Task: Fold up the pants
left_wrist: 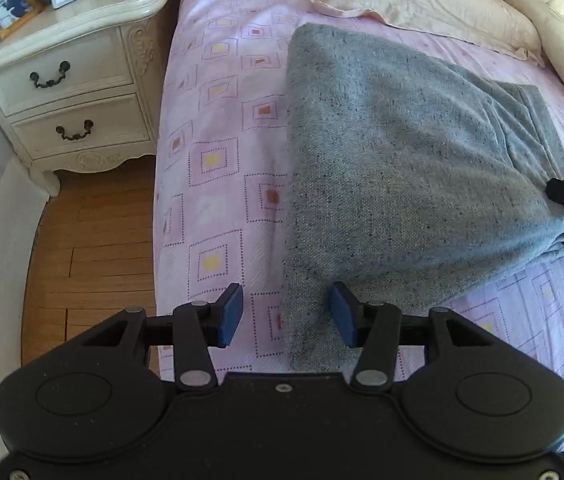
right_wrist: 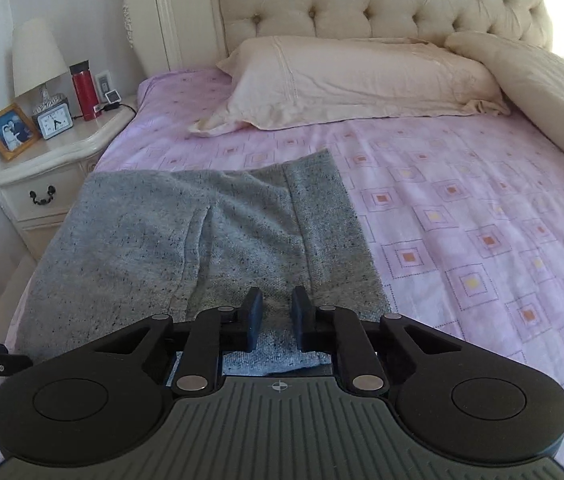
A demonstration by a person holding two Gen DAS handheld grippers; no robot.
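Two claws work on one pair of grey knit pants [left_wrist: 394, 184], which lies already folded at least once on the pink patterned bedsheet [left_wrist: 218, 168], near the side of the bed where the cream nightstand [left_wrist: 70, 76] stands.

The left claw [left_wrist: 287, 316] is wide open and holds nothing. Its blue pads [left_wrist: 231, 314] stand on both sides of the near left corner of the pants, one over the bare sheet and one over the cloth; whether the pads touch the fabric I cannot tell. From this claw the pants stretch forward and to the right, toward the cream pillow [left_wrist: 434, 4].

The right claw [right_wrist: 276, 312] is narrow, with a small gap between its fingers. Grey cloth is seen in that gap and below it, and in the left view the fabric is pulled into a bunched corner exactly where this claw meets it, so I judge it is pinching that corner, though the contact itself is hidden.

In my judgement the long axis of the folded bundle runs from the near left corner to the far edge by the pillow. The next fold probably needs both near corners carried forward along this axis. The left claw is the nearer one to the free corner and must first close on it.
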